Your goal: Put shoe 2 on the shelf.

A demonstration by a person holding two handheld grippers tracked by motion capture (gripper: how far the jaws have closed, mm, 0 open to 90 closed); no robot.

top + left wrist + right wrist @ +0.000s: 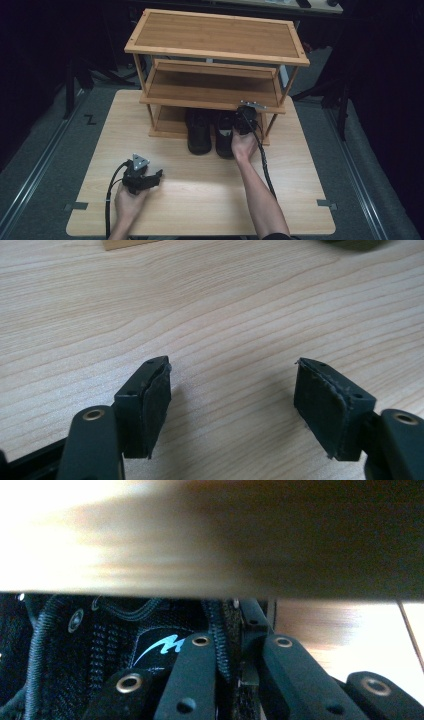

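A bamboo shelf rack (215, 47) stood at the tabletop's (200, 200) twelve o'clock. Under it sat two black shoes; the right shoe (225, 135), its tongue bearing a white swoosh-like logo (157, 647), was clenched by the right hand-held gripper (244, 122). The left hand-held gripper (142, 177) rested released at seven o'clock.

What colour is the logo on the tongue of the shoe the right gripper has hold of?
Light blue and white on a black patch, on the black shoe; it shows best in the right gripper view.
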